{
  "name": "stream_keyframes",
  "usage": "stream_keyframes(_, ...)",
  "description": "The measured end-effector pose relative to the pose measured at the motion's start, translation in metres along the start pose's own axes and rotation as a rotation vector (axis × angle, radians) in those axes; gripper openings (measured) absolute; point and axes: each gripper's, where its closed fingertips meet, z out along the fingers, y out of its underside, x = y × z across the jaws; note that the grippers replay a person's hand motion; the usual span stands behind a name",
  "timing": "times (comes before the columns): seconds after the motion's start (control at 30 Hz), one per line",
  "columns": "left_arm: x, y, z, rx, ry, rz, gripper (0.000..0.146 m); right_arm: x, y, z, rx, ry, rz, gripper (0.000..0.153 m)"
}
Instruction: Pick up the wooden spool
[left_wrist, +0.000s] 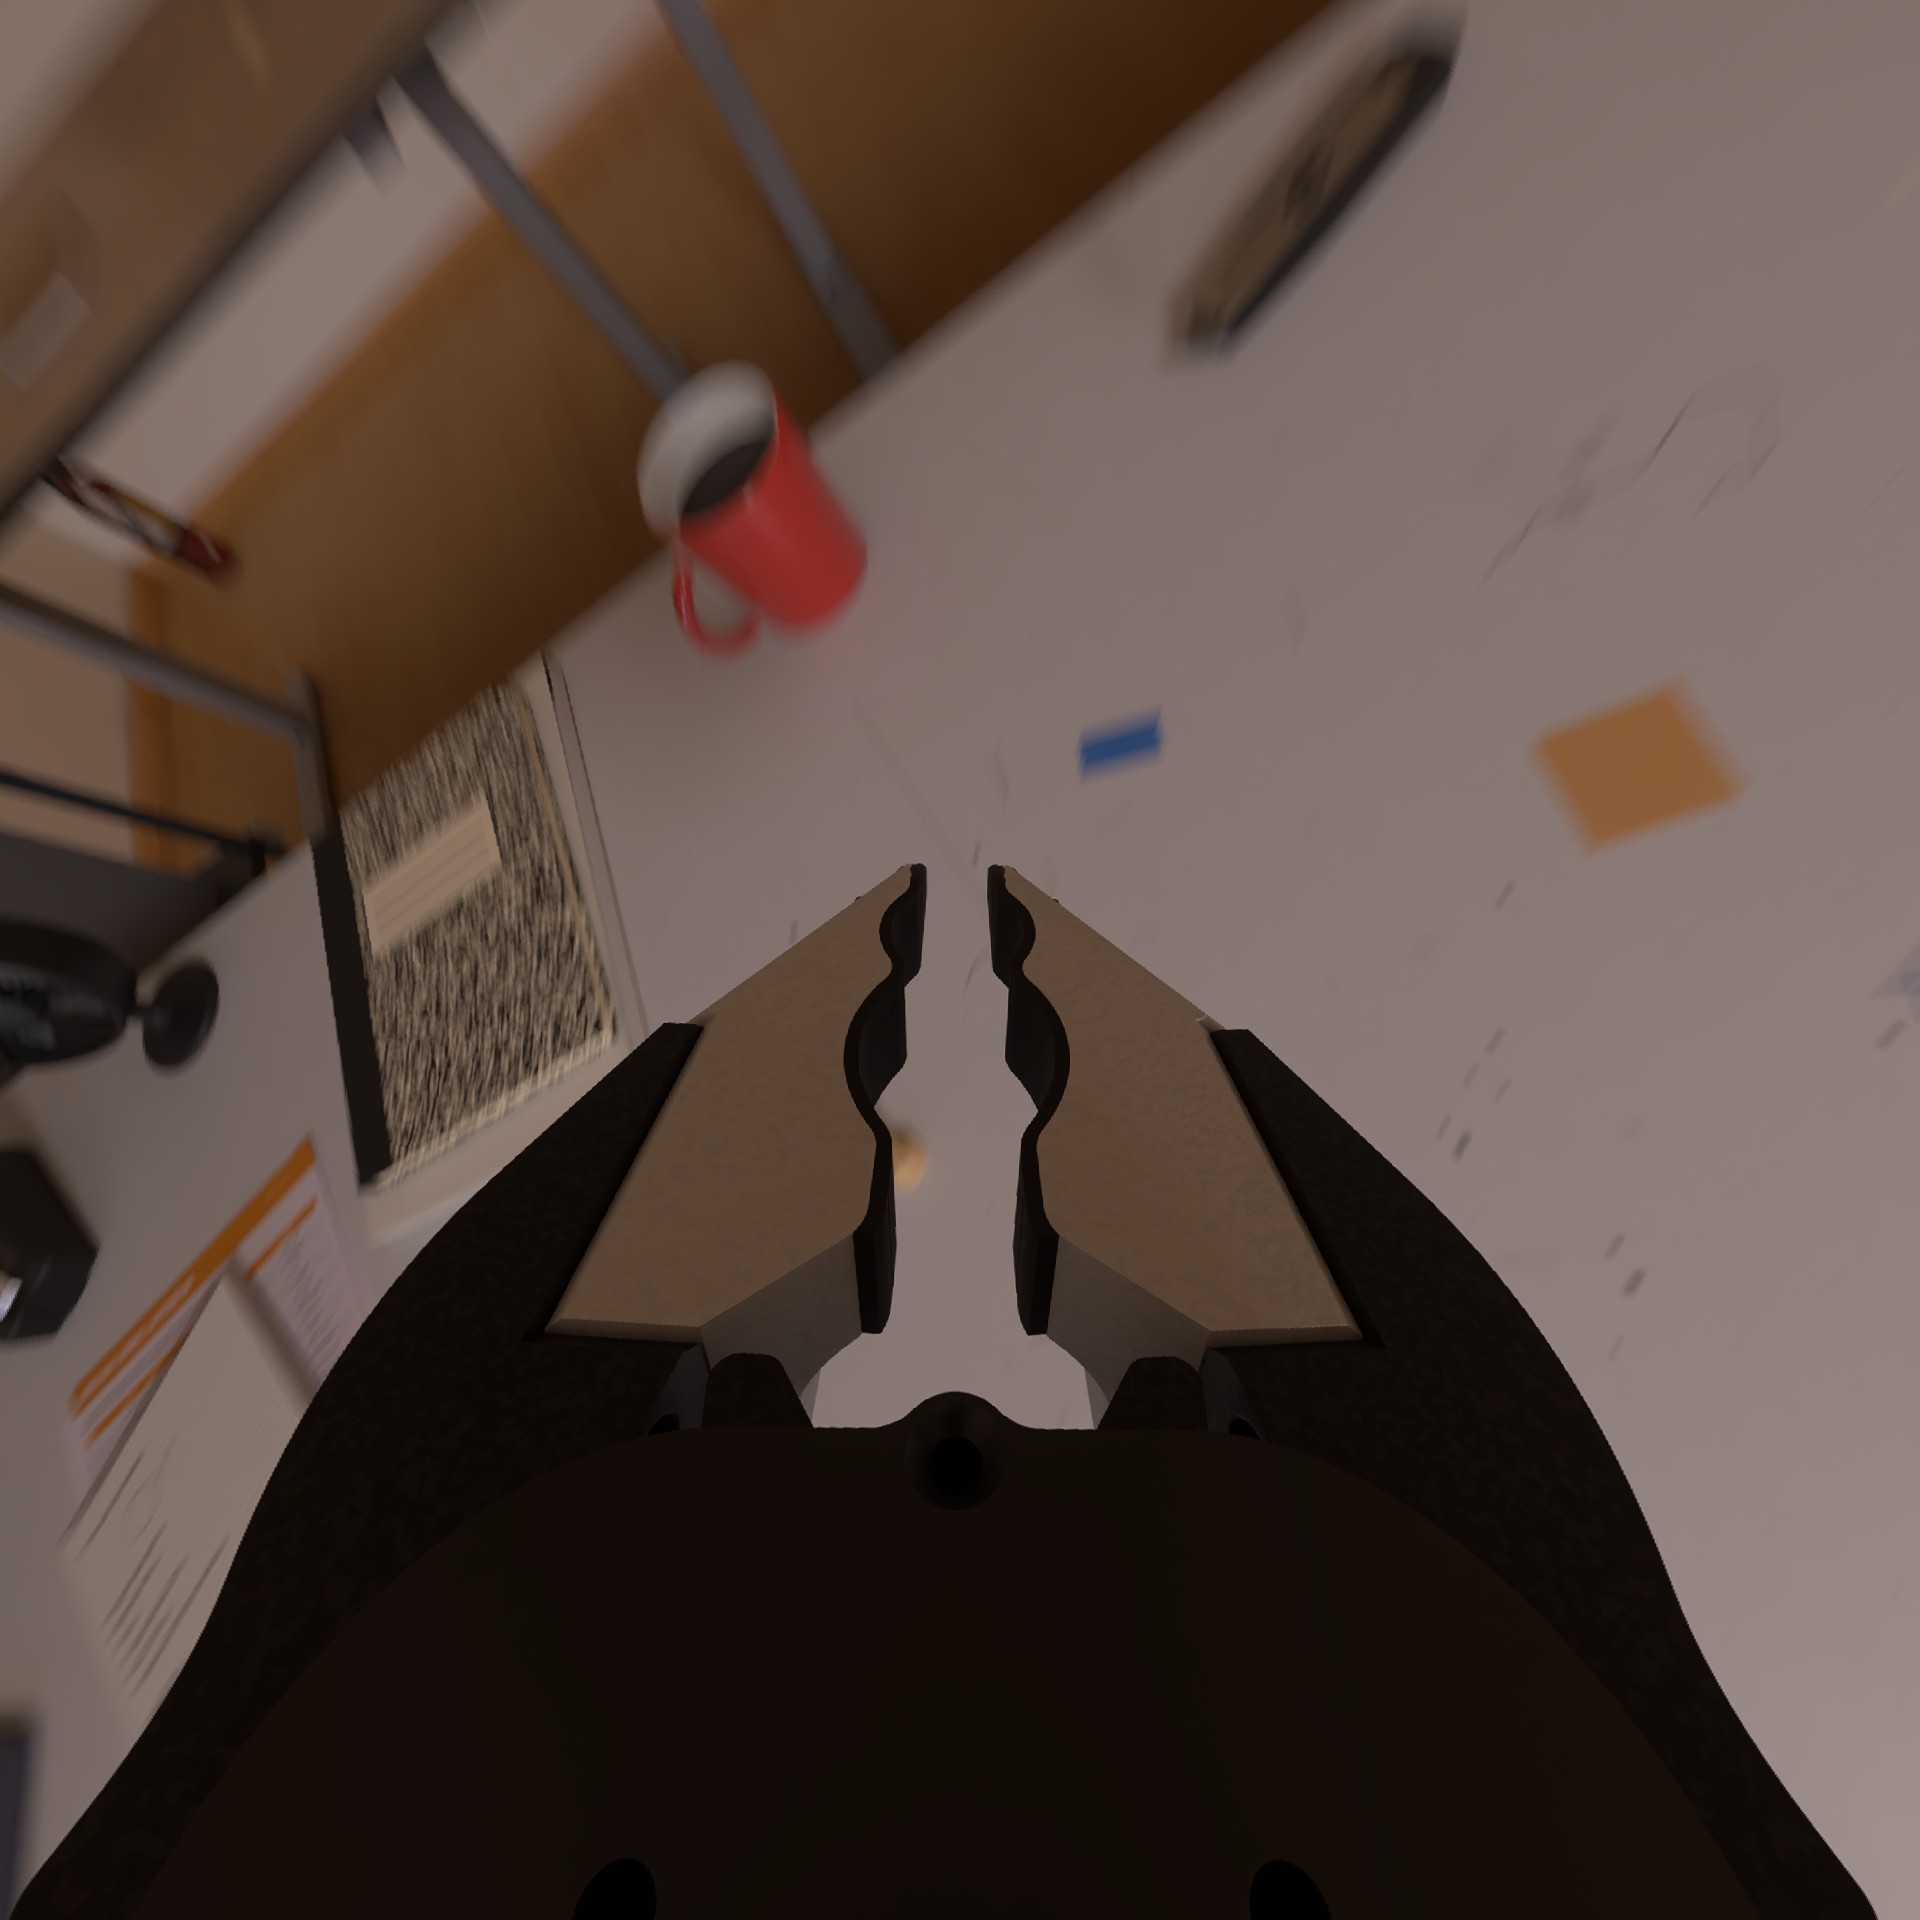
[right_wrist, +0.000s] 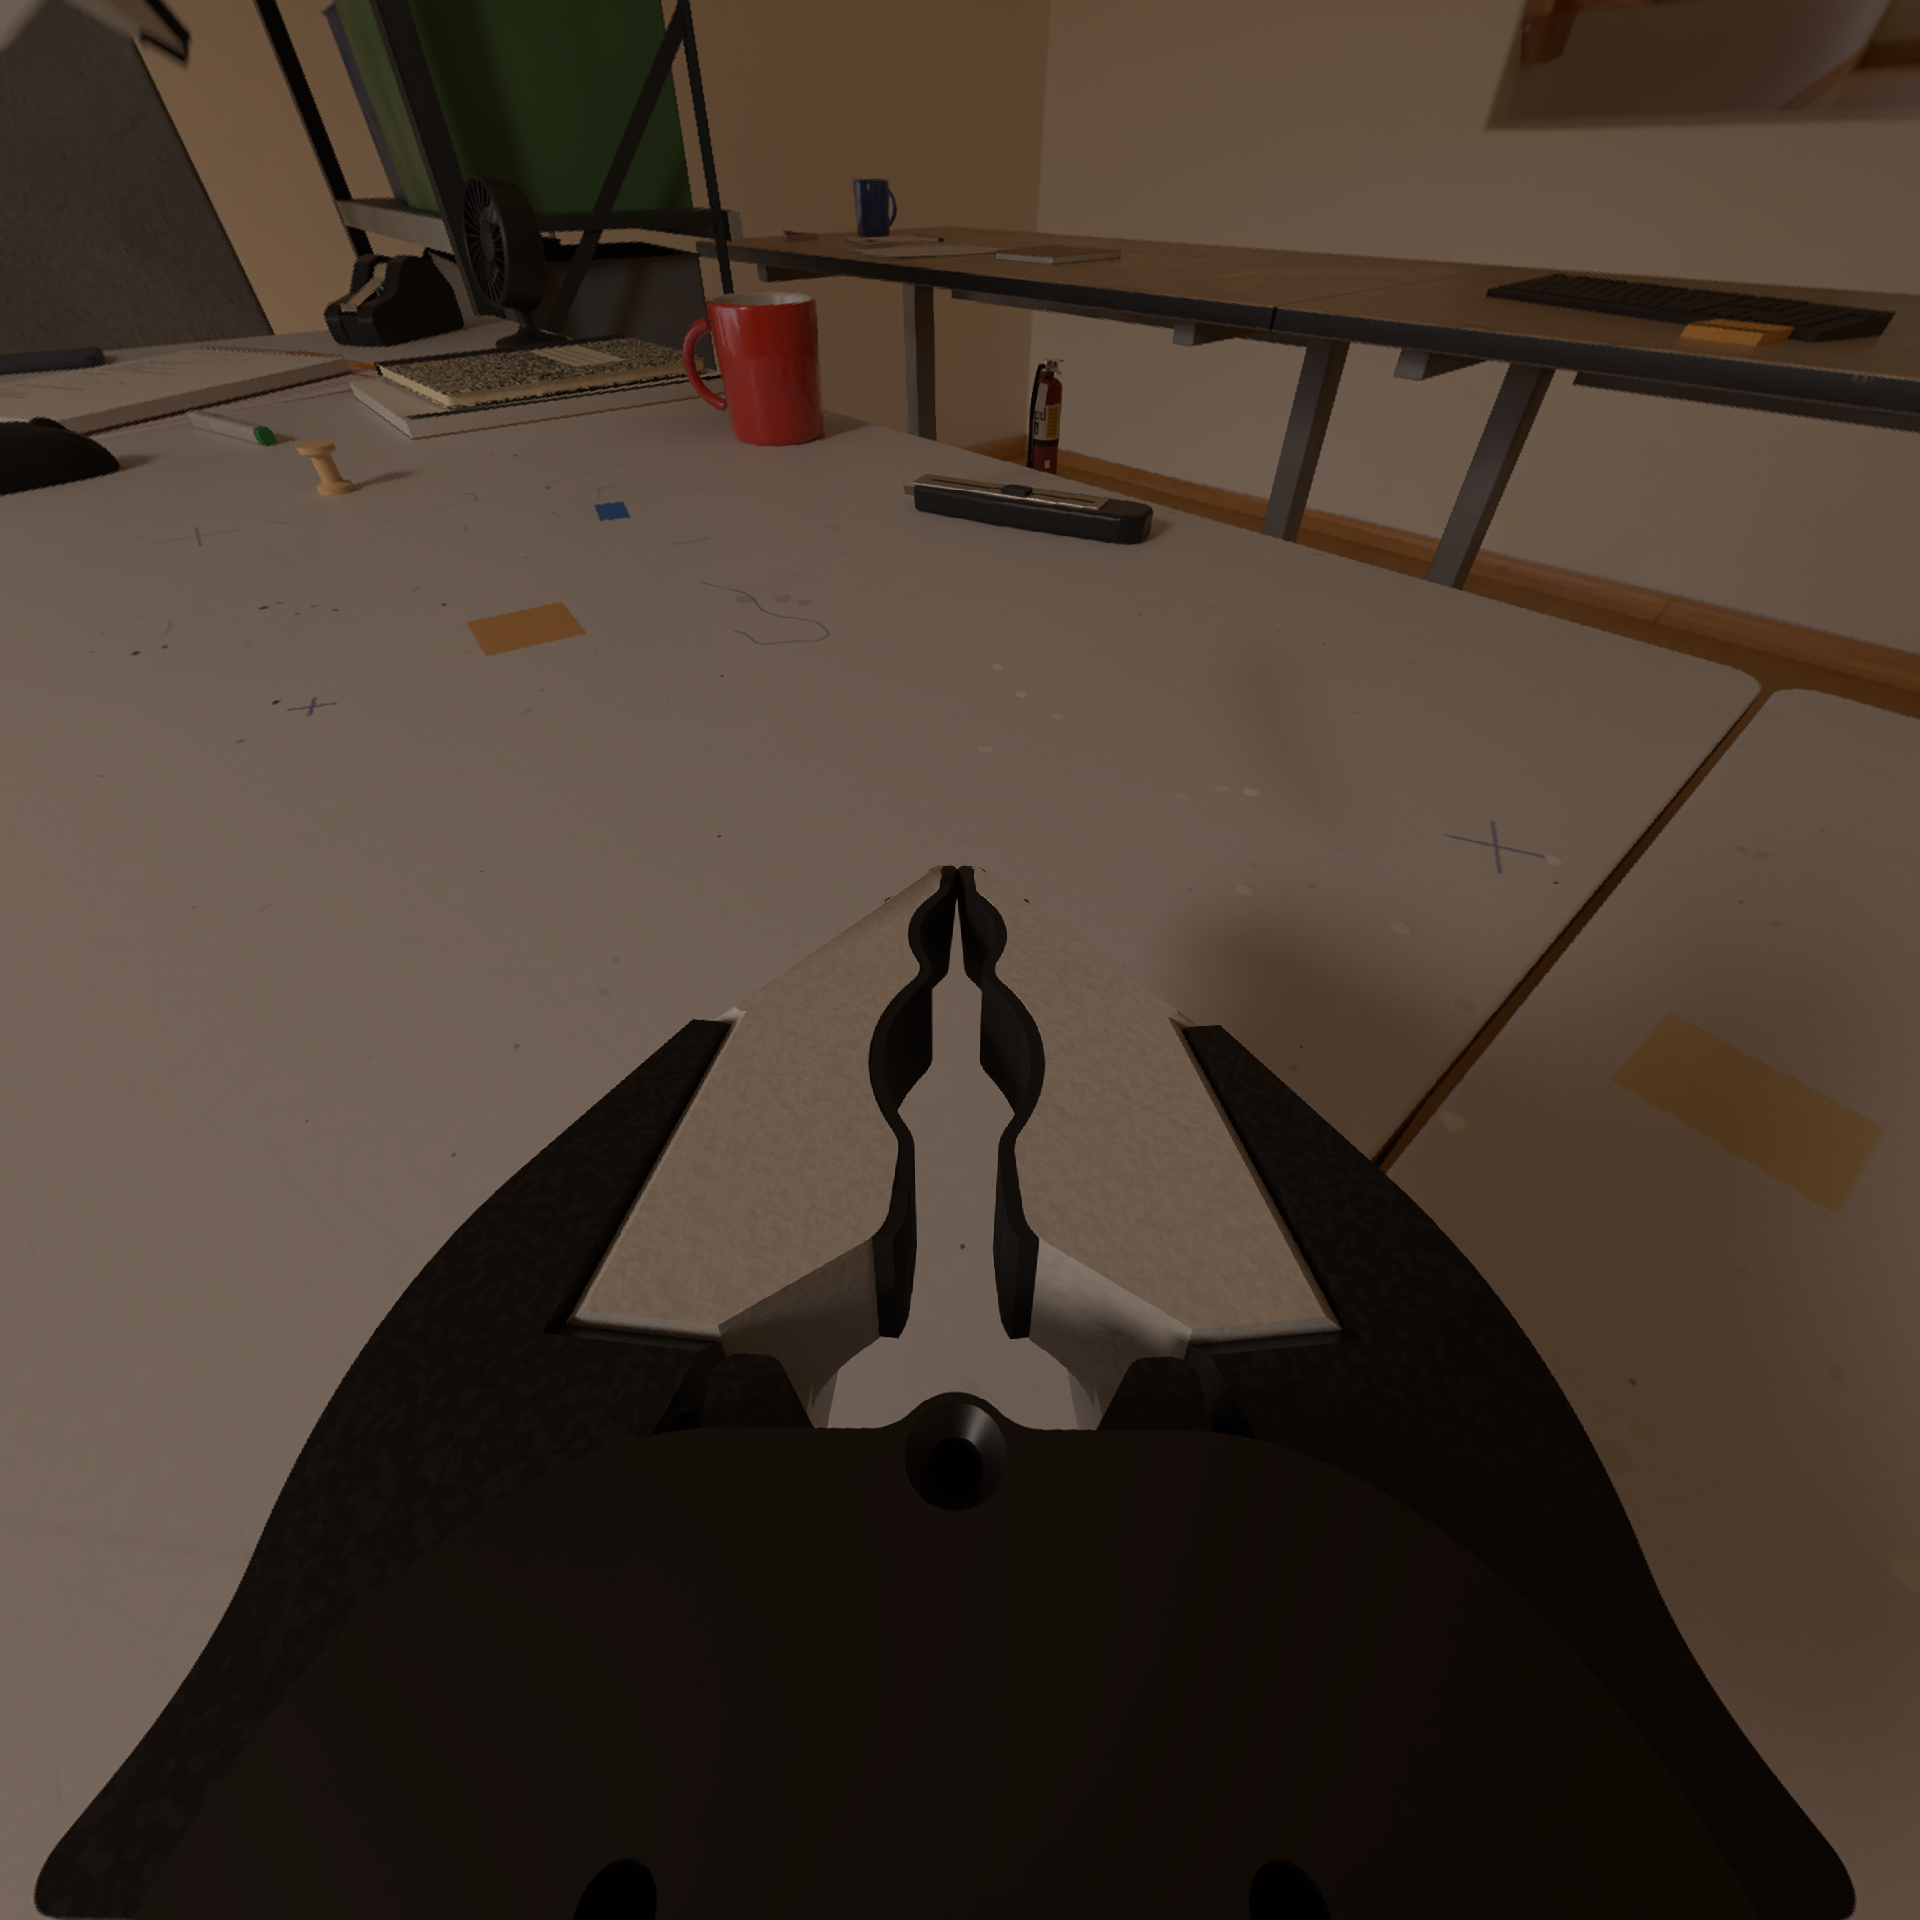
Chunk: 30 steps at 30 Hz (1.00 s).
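A: Nearest the lens, what does the left gripper (left_wrist: 954, 873) show?

B: Black-and-beige fingers a narrow gap apart, gripping nothing, over the white table (left_wrist: 1351, 1039). The view is tilted and blurred. A sliver of the small pale wooden spool (left_wrist: 911, 1155) peeks between them, low down on the table.

A: And the right gripper (right_wrist: 956, 871)?

B: Its tips meet, empty, hovering above the same table.

A: Where is the spool from there?

B: Far off to the left, the spool (right_wrist: 328, 467) stands upright, near a green-capped marker (right_wrist: 237, 427), left of the red ceramic mug (right_wrist: 764, 366), with a small blue square (right_wrist: 612, 510) and an orange paper square (right_wrist: 526, 628) closer in.
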Motion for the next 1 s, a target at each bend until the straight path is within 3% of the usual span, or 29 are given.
stream_keyframes(0.17, -0.027, 0.093, 0.037, -0.502, 0.101, 0.094, 0.016, 0.001, 0.001, 0.001, -0.009, -0.003, 0.012, 0.000)
stream_keyframes(0.43, -0.025, 0.172, 0.069, -0.983, 0.294, 0.316, 0.033, 0.000, 0.001, 0.000, -0.011, -0.022, 0.019, 0.000)
stream_keyframes(0.77, -0.037, 0.197, 0.088, -1.158, 0.377, 0.460, 0.036, -0.001, 0.002, 0.001, -0.022, -0.042, 0.033, 0.000)
stream_keyframes(1.0, -0.035, 0.207, 0.096, -1.190, 0.450, 0.446, 0.033, 0.000, 0.003, 0.001, -0.025, -0.051, 0.056, 0.000)
